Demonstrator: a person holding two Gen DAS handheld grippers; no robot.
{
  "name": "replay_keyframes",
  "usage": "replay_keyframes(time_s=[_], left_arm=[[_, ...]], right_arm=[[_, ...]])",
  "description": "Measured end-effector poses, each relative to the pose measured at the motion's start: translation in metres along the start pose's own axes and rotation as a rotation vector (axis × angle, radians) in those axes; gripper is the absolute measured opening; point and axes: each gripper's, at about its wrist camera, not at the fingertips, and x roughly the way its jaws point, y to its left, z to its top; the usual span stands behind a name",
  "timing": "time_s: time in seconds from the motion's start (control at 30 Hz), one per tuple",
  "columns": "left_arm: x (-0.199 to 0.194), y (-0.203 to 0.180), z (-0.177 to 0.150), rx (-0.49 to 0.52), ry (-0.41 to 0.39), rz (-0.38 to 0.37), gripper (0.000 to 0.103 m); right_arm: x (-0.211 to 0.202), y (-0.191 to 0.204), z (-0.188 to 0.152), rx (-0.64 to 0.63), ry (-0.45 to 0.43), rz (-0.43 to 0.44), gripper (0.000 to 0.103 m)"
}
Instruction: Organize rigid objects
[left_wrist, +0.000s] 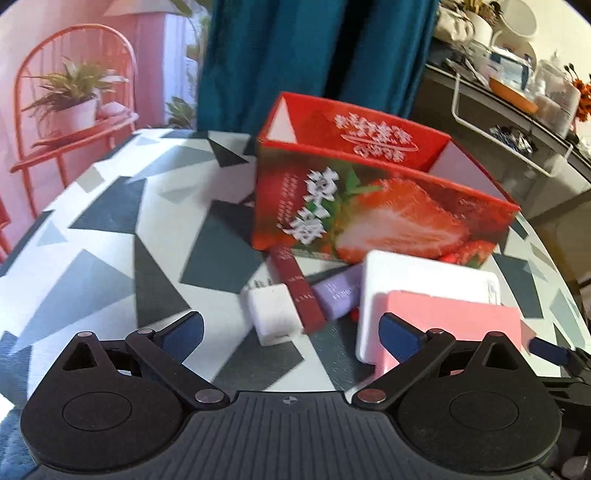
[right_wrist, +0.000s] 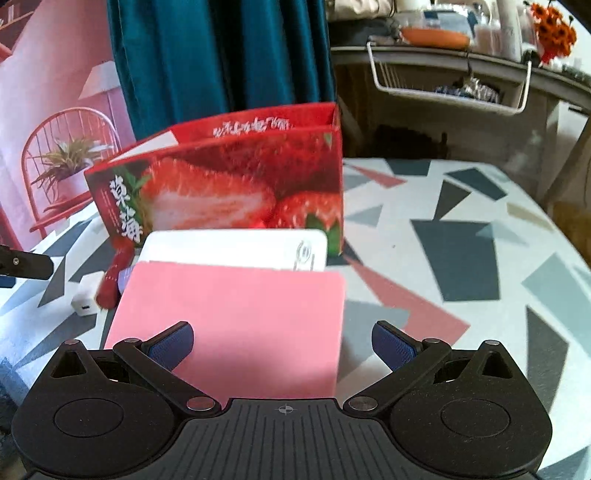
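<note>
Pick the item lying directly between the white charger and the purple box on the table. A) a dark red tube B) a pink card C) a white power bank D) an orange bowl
A: in the left wrist view the dark red tube lies slantwise with the white charger on its left and the purple box on its right.

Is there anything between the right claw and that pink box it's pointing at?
Nothing visible. The pink box lies directly ahead of the open right claw, its near end between the fingers. The white box and the strawberry box sit beyond it.
</note>
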Motion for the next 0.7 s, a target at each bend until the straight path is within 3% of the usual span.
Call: replay_keyframes(time_s=[0.23, 0.37, 0.5, 0.6, 0.7], left_arm=[[0.013, 0.001, -0.004, 0.008, 0.054, 0.039, 0.097], [0.021, 0.0, -0.007, 0.004, 0.082, 0.023, 0.094], [0.028, -0.008, -0.009, 0.039, 0.095, -0.011, 0.087], [0.031, -0.011, -0.012, 0.035, 0.105, -0.094, 0.074], [0.036, -0.014, -0.015, 0.029, 0.13, -0.142, 0.074]], right_arm=[[0.003, 0.0, -0.001, 0.008, 0.03, 0.029, 0.101], [0.006, -0.004, -0.002, 0.029, 0.051, 0.039, 0.094], [0.007, -0.003, -0.003, 0.025, 0.058, 0.054, 0.087], [0.008, 0.0, -0.004, 0.012, 0.062, 0.06, 0.087], [0.009, 0.005, -0.005, -0.001, 0.067, 0.072, 0.087]])
